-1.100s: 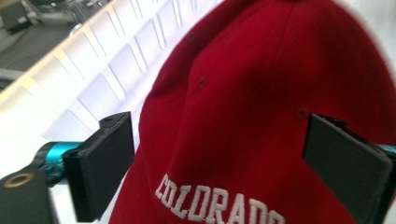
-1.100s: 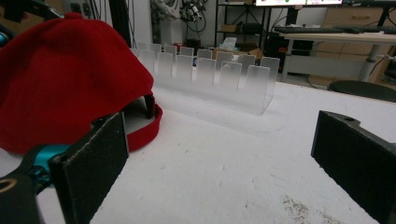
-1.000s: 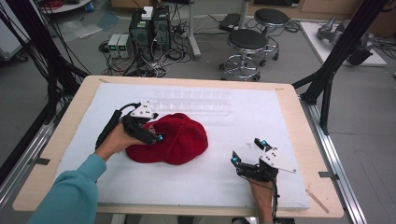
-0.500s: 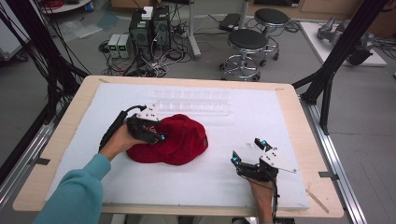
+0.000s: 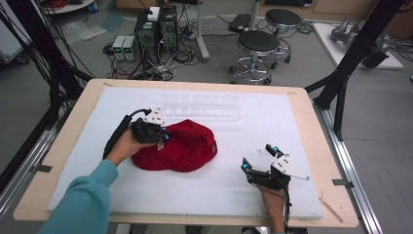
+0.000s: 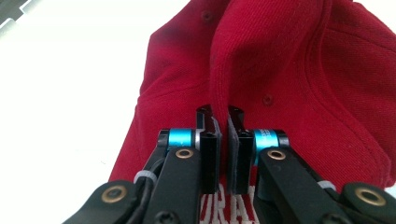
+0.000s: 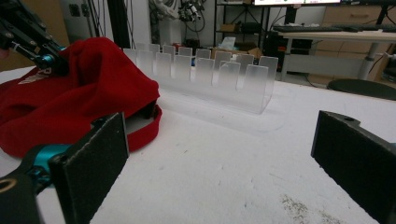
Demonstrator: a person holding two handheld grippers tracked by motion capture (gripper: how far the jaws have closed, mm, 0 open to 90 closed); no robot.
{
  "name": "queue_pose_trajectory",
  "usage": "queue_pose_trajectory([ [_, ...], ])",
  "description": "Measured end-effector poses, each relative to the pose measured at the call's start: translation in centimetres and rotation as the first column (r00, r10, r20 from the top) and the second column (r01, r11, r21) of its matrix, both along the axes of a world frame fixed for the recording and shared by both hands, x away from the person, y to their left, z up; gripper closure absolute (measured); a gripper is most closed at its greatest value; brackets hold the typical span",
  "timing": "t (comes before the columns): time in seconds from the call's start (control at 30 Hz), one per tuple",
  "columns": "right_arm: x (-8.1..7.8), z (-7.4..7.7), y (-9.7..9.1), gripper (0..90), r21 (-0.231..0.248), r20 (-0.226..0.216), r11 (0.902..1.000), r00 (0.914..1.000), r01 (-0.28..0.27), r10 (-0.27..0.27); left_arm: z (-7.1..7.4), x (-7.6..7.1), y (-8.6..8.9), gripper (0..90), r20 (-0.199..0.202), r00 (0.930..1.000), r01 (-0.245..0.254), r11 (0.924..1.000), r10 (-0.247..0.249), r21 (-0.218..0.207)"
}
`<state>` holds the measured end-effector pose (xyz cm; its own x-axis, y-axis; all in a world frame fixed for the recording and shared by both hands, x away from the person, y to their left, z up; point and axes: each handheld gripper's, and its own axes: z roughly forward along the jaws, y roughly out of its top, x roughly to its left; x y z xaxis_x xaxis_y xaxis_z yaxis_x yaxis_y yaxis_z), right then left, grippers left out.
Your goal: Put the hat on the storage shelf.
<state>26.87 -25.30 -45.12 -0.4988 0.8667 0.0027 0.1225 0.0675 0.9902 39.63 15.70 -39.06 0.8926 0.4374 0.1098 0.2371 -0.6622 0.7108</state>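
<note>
Your left gripper (image 5: 163, 137) has moved further onto the red cap (image 5: 187, 146) and now pinches its fabric; your right gripper (image 5: 260, 158) stays spread wide.

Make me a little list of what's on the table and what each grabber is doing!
cap: red cap, lying on the white mat, left of middle
rack: clear slotted rack, behind the cap
left hand-held gripper: shut on a fold of the cap
right hand-held gripper: open, holding nothing, low over the mat, apart from the cap
table: wooden edge around the mat
</note>
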Motion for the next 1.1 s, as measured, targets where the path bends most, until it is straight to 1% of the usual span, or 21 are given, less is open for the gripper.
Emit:
queue_pose_trajectory([
  [0.07,0.0,0.0,0.0,3.0,0.002,-0.004,1.0,1.0,0.0,0.0,0.1,0.0,0.1,86.5,-0.01,0.9998,-0.016,0.9998,0.016,-0.015],
  [0.2,0.0,0.0,0.0,3.0,0.004,-0.007,1.0,1.0,0.0,0.0,0.5,-0.1,0.5,86.8,-0.015,0.9992,-0.036,0.9987,0.036,-0.035],
  [0.27,0.0,0.0,0.0,3.0,0.0,-0.003,1.0,1.0,-0.002,0.002,0.8,-0.2,0.6,86.8,-0.012,0.9989,-0.045,0.9979,0.045,-0.047],
  [0.4,0.0,0.0,0.0,3.0,-0.001,-0.004,1.0,1.0,-0.001,0.001,1.4,-0.4,0.9,87.0,-0.004,0.9976,-0.069,0.9929,0.069,-0.097],
  [0.47,0.0,0.0,0.1,3.0,0.001,-0.004,1.0,1.0,0.001,-0.001,1.7,-0.6,1.0,87.1,-0.001,0.9959,-0.09,0.9872,0.091,-0.131],
  [0.53,-0.1,0.0,0.1,3.0,-0.001,-0.004,1.0,1.0,-0.001,0.001,2.0,-0.7,1.2,87.1,0.008,0.9949,-0.099,0.9836,0.101,-0.151],
  [0.63,0.0,0.0,0.0,3.0,0.002,0.0,1.0,1.0,0.0,0.0,2.5,-0.9,1.5,87.2,0.023,0.9917,-0.12,0.9727,0.127,-0.199],
  [0.7,0.0,0.0,0.0,3.0,0.008,-0.005,1.0,1.0,0.001,-0.001,2.9,-1.0,1.6,87.2,0.034,0.991,-0.118,0.9668,0.129,-0.226],
  [0.73,0.0,0.0,0.0,3.0,0.01,-0.006,0.9999,1.0,0.002,-0.002,3.0,-1.1,1.6,87.2,0.04,0.9899,-0.123,0.9626,0.136,-0.241],
  [0.8,0.0,0.0,0.0,3.0,0.01,-0.006,0.9999,1.0,0.004,-0.004,3.3,-1.3,1.7,87.2,0.06,0.988,-0.122,0.9574,0.142,-0.262],
  [0.87,0.0,0.0,0.0,3.0,0.008,-0.008,1.0,1.0,0.004,-0.004,3.6,-1.4,1.8,87.2,0.072,0.9848,-0.131,0.9483,0.158,-0.289],
  [0.97,0.1,0.1,0.0,3.0,0.0,-0.01,1.0,0.9999,0.005,-0.005,3.9,-1.6,1.9,87.2,0.087,0.9799,-0.14,0.9294,0.18,-0.341],
  [1.0,0.1,0.1,0.1,3.0,-0.002,-0.014,1.0,0.9999,0.003,-0.004,4.1,-1.6,1.9,87.2,0.093,0.9779,-0.144,0.9245,0.187,-0.353],
  [1.03,0.1,0.1,0.1,3.0,-0.002,-0.021,1.0,0.9998,0.001,-0.001,4.1,-1.7,1.9,87.2,0.095,0.976,-0.148,0.9179,0.196,-0.368],
  [1.1,0.2,0.1,0.1,3.0,-0.007,-0.022,1.0,0.9997,0.001,-0.001,4.2,-1.7,1.9,87.2,0.101,0.9738,-0.153,0.9144,0.204,-0.375],
])
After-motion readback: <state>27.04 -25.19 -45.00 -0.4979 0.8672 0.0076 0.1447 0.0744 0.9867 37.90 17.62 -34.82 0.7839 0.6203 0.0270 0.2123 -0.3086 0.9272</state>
